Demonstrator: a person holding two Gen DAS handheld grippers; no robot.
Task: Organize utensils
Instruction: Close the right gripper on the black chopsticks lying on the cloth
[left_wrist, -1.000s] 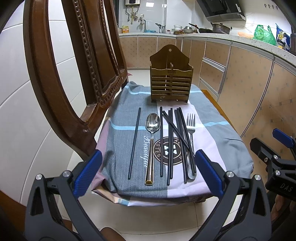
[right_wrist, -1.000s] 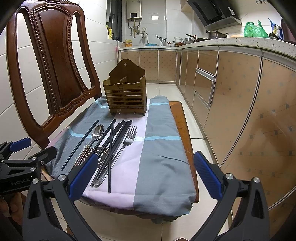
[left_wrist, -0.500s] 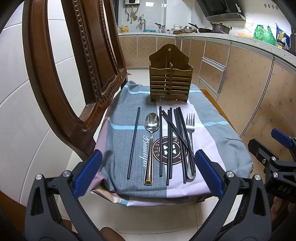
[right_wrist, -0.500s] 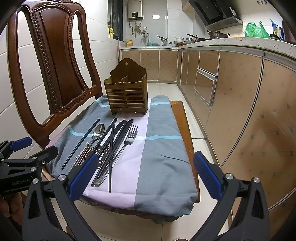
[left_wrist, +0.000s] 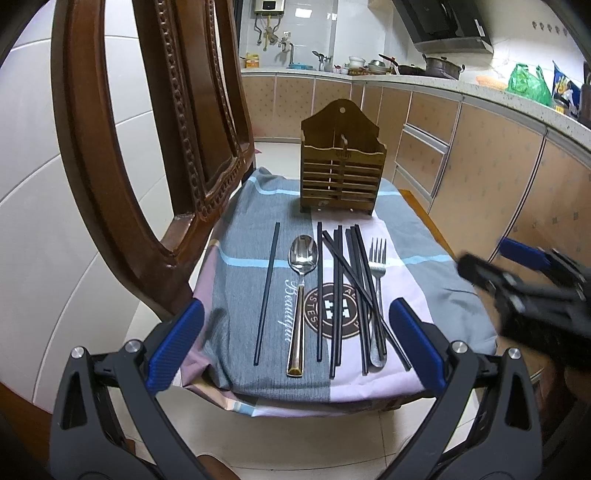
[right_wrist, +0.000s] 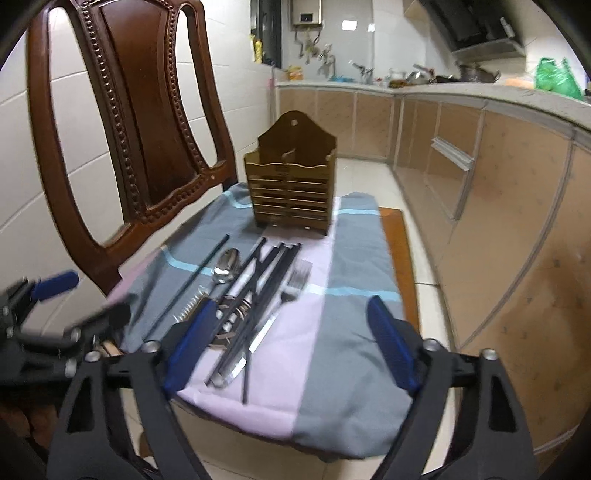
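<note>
A wooden slatted utensil holder stands upright at the far end of a cloth-covered chair seat; it also shows in the right wrist view. In front of it lie a lone black chopstick, a steel spoon, several black chopsticks and a fork. My left gripper is open and empty just before the seat's near edge. My right gripper is open and empty, above the near ends of the chopsticks and fork.
The carved wooden chair back rises on the left. Kitchen cabinets run along the right. White tiled floor lies below the seat. The right gripper shows blurred at the right edge of the left wrist view.
My right gripper has moved forward and left over the near end of the cloth, toward the utensils. My left gripper has barely moved. The utensils have not moved.
</note>
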